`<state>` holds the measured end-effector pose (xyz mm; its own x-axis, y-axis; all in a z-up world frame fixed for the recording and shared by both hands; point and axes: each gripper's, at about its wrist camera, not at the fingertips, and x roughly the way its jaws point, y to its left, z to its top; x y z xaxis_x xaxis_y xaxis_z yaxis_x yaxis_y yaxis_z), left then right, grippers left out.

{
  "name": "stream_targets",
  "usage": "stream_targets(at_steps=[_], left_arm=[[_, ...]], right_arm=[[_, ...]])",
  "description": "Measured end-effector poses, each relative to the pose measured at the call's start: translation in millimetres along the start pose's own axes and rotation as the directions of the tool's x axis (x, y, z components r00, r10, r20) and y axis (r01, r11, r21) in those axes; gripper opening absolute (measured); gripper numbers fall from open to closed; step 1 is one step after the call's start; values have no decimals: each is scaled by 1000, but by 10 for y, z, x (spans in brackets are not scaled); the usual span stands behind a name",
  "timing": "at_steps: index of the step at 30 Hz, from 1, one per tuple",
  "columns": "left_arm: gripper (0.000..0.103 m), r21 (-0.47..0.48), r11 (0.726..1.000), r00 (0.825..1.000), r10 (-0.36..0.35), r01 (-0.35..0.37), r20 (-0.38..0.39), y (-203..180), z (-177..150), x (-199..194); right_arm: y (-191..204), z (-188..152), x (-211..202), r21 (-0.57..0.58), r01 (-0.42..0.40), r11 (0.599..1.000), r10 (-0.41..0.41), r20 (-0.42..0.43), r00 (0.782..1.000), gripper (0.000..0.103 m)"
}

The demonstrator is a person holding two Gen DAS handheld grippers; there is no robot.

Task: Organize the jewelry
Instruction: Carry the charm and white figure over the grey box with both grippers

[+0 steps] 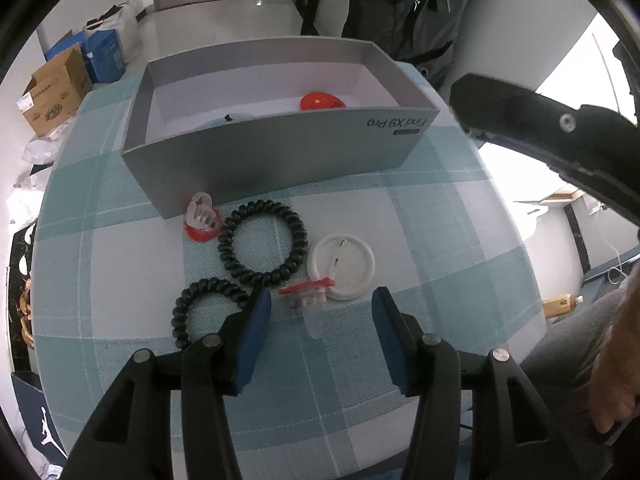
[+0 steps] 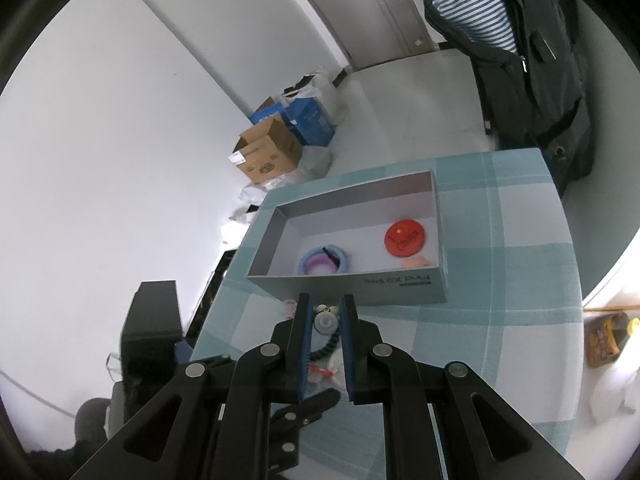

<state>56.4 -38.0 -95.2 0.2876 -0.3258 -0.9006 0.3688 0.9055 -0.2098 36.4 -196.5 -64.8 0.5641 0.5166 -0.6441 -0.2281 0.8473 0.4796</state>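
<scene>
My left claw (image 1: 320,300) stood spread above the checked worktop (image 1: 420,232), nothing pinched; a red-and-clear clip (image 1: 308,294) lay between its pads. Two black coil bands (image 1: 262,240) and a white round badge (image 1: 352,264) lay just before the grey box (image 1: 280,152). My right claw (image 2: 325,322) was pressed together, empty. A red badge (image 2: 405,239) and pastel bands (image 2: 324,260) sat inside the box.

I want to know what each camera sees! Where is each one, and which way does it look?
Left wrist: sits on the left gripper, looks down at hair ties, clips and a white badge before the grey box; open jaws and a hand show.
Right wrist: sits on the right gripper, looks down into the box at a red badge; shut jaws show.
Both share the box, red badge and checked tablecloth.
</scene>
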Motion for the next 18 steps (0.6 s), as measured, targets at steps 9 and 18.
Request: stream_targets(at_steps=[9,18], left_arm=[[15,10,1000,999,-5,4,39,-79,58,-74],[15,-34,997,975,-59,68,216,111,514,-826]], right_arm=[[-14,29,40,4,0,1000,0,-19,1000,13],[103,426,81,-38,-45,998,43,-46,998,13]])
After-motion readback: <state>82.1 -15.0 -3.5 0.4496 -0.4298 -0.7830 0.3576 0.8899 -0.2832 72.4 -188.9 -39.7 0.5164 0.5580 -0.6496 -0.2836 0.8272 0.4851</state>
